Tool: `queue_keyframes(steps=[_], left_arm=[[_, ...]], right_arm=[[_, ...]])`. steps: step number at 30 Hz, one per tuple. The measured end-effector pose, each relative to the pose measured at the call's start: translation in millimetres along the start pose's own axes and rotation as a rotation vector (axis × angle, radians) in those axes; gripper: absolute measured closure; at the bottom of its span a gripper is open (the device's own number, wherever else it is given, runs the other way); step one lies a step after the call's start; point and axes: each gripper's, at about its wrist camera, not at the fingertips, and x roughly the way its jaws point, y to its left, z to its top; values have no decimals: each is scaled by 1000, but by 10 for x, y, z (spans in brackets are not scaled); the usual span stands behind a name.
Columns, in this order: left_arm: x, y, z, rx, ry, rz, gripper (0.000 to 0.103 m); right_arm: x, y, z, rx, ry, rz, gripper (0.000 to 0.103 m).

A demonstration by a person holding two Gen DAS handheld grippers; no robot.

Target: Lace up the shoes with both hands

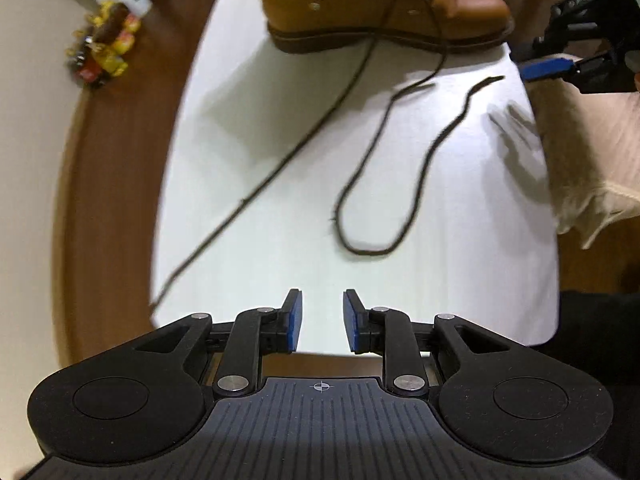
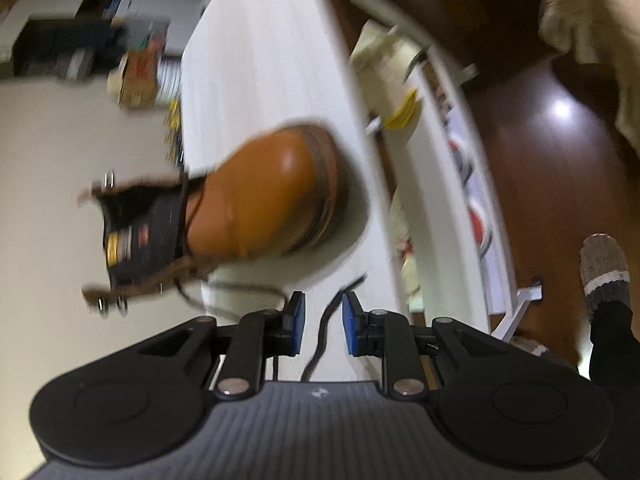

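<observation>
Left wrist view: tan boot (image 1: 384,4) on white surface (image 1: 248,128), dark lace (image 1: 360,184) only through low eyelets, both ends trailing loose, most lacing left; left gripper (image 1: 322,320) jaws open, empty; right gripper (image 2: 323,322) jaws open around lace, not pinching

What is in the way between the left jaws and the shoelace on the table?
Nothing visible. Only bare white table lies between the open left gripper and the dark shoelace trailing from the tan boot. The right gripper sits off to the side, beyond the lace's tip.
</observation>
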Motion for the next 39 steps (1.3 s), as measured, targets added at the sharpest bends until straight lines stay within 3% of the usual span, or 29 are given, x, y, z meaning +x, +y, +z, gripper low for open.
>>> queue_keyframes(steps=[6, 10, 15, 21, 23, 26, 33, 39], left_arm=[[144, -492, 493, 174, -197, -138, 79], [412, -791, 786, 248, -240, -202, 79], [734, -1003, 945, 316, -217, -208, 88], [919, -1038, 1053, 338, -184, -211, 89], [942, -1046, 1075, 345, -176, -223, 100], [957, -1052, 1110, 316, -152, -247, 101], [401, -979, 1106, 133, -296, -272, 101], [112, -1039, 1096, 154, -360, -258, 101]], right_arm=[[96, 55, -78, -31, 25, -19, 79], [-10, 4, -71, -25, 25, -42, 79], [-166, -106, -30, -2, -2, -70, 79], [-234, -161, 22, 19, -10, -62, 79], [-223, -178, 39, 26, -5, -57, 79], [-178, -194, 52, 34, 9, -49, 79], [-110, -200, 35, 123, 45, 66, 79], [-75, -150, 85, 206, 52, 209, 78]])
